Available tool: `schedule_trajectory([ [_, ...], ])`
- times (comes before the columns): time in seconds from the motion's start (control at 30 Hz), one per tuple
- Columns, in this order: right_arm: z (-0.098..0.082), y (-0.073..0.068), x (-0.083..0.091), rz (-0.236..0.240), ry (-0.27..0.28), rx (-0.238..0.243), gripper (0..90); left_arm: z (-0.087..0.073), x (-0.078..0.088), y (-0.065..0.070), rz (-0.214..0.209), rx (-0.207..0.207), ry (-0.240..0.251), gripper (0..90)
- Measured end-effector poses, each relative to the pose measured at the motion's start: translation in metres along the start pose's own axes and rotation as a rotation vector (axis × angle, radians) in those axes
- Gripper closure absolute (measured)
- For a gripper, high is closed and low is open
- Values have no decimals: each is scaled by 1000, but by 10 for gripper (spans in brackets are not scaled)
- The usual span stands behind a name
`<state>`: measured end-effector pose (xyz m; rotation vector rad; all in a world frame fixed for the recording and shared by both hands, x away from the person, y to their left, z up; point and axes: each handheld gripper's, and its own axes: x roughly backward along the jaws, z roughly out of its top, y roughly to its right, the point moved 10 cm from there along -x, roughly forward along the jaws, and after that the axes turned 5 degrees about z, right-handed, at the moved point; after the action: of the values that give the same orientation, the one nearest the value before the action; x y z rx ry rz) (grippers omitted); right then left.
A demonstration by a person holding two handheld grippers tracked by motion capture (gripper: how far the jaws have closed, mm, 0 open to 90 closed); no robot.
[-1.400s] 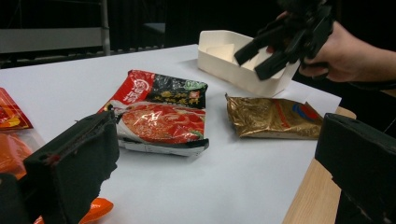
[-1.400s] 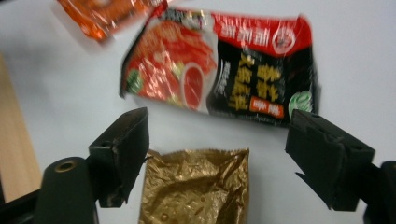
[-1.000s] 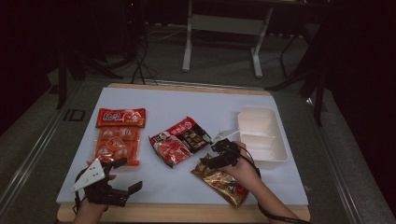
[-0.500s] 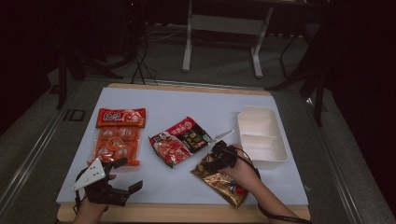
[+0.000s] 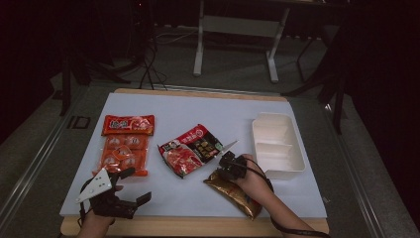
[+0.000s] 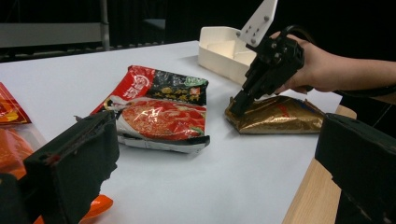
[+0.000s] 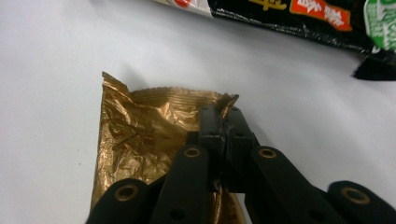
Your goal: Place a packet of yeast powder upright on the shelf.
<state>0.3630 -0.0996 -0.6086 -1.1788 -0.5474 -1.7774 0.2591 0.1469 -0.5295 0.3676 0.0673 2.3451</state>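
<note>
A: How is the right gripper [image 5: 224,167] set?

B: Its jaws have just been closing and are now pinched together on the crimped top edge of the gold packet [image 7: 140,140]. The packet is lain flat on the white sheet [image 5: 198,111] near the front edge, just left of the white tray [image 5: 277,168].

A: And the left gripper [image 5: 130,184]?

B: It is held wide apart over the sheet's front left corner, with nothing between its jaws.

A: What else is seen on the sheet?

B: A red and black noodle pack [image 5: 190,148] is placed in the middle, close beside the gold packet. Two orange-red packs [image 5: 126,144] are laid at the left, one behind the other.

A: What about the surface and the room?

B: The sheet is spread over a wooden table [image 5: 198,225], whose edge is left bare at front and back. Beyond it a grey floor [image 5: 233,64] is seen, with the white legs of a stand [image 5: 200,44] and dark cables [image 5: 148,64]. The rest is kept dark.
</note>
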Motion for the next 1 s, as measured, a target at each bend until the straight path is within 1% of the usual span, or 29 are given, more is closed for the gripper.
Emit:
schedule_trajectory([
  [0.13, 4, -1, 12, 29, 44, -16, 899, 0, 0, -1, 0, 4, 1, 0],
  [0.17, 5, 0, 16, 19, 55, -14, 900, 0, 0, -1, 1, 3, 0, 0],
  [0.23, 6, 1, 24, 24, 75, -20, 900, -1, -1, 0, 0, 2, -3, 0],
  [0.27, 6, 2, 28, 19, 86, -22, 900, 0, -1, 0, -1, 1, -2, 0],
  [0.43, 11, 0, 50, 24, 144, -14, 900, -1, -2, 0, -2, -1, -6, 0],
  [0.57, 15, -5, 64, 34, 173, -11, 900, -1, -2, 1, -4, -1, -6, 0],
  [0.63, 16, -8, 69, 32, 184, 0, 900, -1, -2, 1, -4, -2, -6, 0],
  [0.67, 17, -10, 71, 45, 190, -2, 900, -1, -2, 1, -5, -2, -7, 0],
  [0.73, 19, -14, 76, 47, 205, 5, 900, -1, -2, 1, -5, -2, -8, 0],
  [0.77, 19, -17, 79, 57, 212, 7, 900, -1, -2, 1, -5, -1, -8, 0],
  [0.8, 21, -19, 82, 61, 228, 8, 900, -1, -2, 1, -5, 0, -8, 0],
  [0.87, 22, -23, 87, 67, 236, 20, 900, -1, -2, 1, -6, 1, -7, 0],
  [0.93, 24, -28, 91, 83, 247, 23, 900, -2, -3, 1, -6, 0, -9, 0],
  [0.97, 25, -30, 93, 77, 256, 29, 900, -2, -3, 2, -7, -1, -8, 0],
  [1.0, 25, -32, 94, 87, 261, 29, 900, -2, -3, 2, -7, -1, -9, 0],
])
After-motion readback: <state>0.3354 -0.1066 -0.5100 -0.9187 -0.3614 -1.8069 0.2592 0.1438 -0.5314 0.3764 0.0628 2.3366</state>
